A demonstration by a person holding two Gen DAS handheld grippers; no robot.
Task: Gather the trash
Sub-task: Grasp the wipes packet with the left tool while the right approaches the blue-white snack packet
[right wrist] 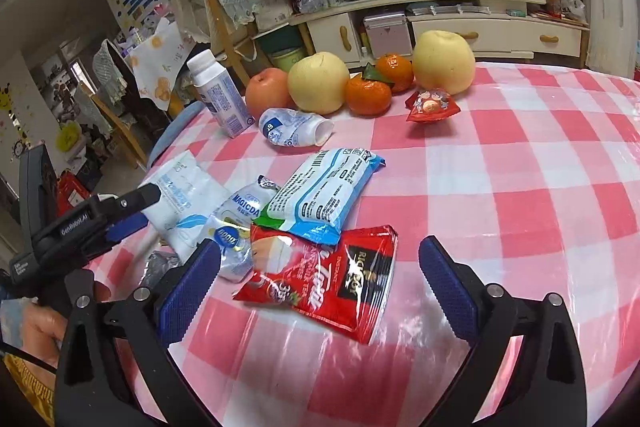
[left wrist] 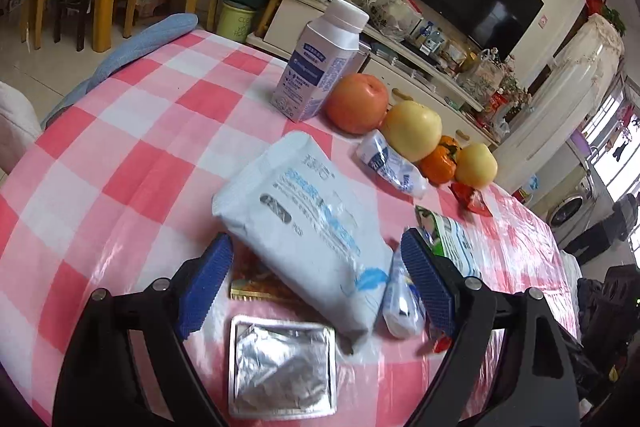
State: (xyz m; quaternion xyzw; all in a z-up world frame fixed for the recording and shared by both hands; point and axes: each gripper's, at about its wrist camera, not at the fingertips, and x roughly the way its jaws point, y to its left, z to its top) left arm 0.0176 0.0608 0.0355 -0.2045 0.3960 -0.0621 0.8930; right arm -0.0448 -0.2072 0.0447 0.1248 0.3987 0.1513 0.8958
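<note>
left gripper (left wrist: 316, 267) spread wide, white wipes pack (left wrist: 304, 227) between its pads, untouched. right gripper (right wrist: 320, 267) spread too, red tea sachet (right wrist: 324, 279) lying flat on desk (right wrist: 520, 187) between pads, likely lined up for pinch.

Glossy plastic tablecloth (right wrist: 500, 187); crinkled silver foil packet (left wrist: 282, 367); shiny red wrapper (right wrist: 332, 279).

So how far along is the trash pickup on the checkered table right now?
Nothing looks collected yet. Both the left gripper and right gripper are open and empty, poised over the litter. The white pack, foil tray, red sachet, blue-and-white wrapper and crushed small bottle all lie on the table. No bin is in view.
</note>
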